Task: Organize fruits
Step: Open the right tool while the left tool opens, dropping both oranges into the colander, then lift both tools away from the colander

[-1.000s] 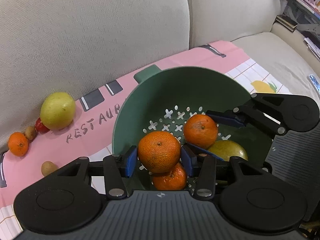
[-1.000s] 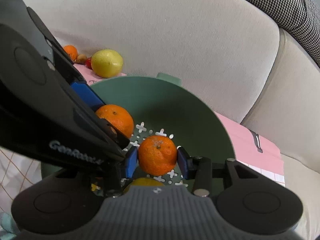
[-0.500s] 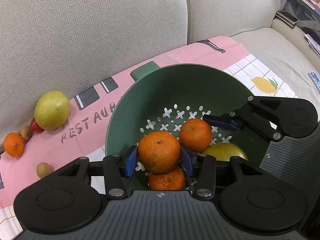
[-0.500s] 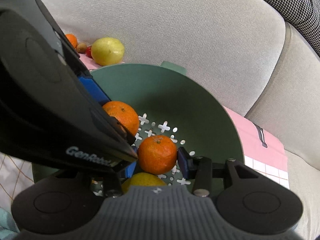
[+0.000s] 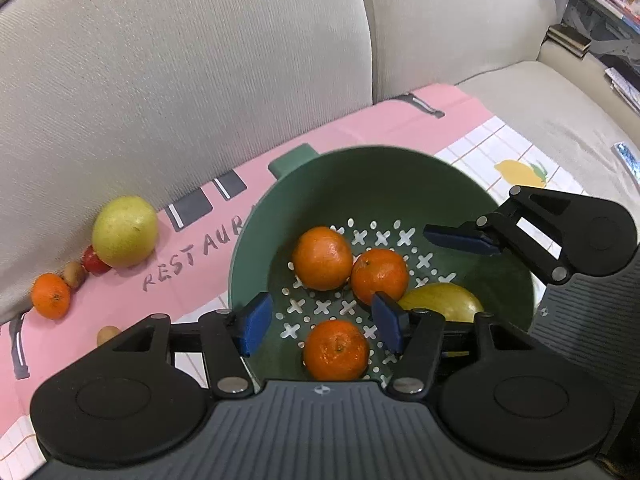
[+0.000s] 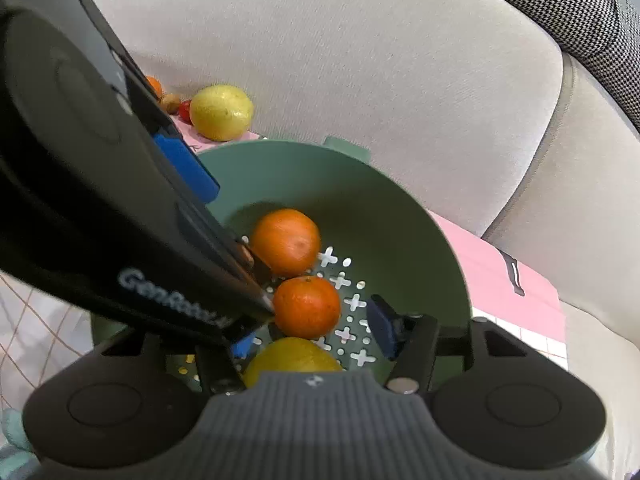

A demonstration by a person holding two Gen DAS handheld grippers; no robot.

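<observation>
A green colander (image 5: 400,168) stands on a pink cloth on the sofa. Three oranges lie loose in it: one at the left (image 5: 322,258), one in the middle (image 5: 379,276) and one at the near wall (image 5: 336,350). A yellow-green fruit (image 5: 444,303) lies beside them. My left gripper (image 5: 322,322) hangs over the colander with its jaws opening and nothing between its pads. My right gripper (image 6: 312,336) is also over the colander, its jaws opening. An orange (image 6: 307,307) rests on the bottom below it, clear of the pads. The left gripper's body hides the right gripper's left finger.
On the pink cloth (image 5: 360,128), left of the colander, lie a large yellow-green fruit (image 5: 125,230), a small red fruit (image 5: 95,261), two small brown fruits (image 5: 74,274) and an orange (image 5: 51,295). The sofa backrest (image 5: 200,60) rises just behind. Shelves stand at the far right.
Both grippers have opened and let go of their oranges. The two oranges now lie on the bottom of the colander. Both hands have stayed over the colander.
</observation>
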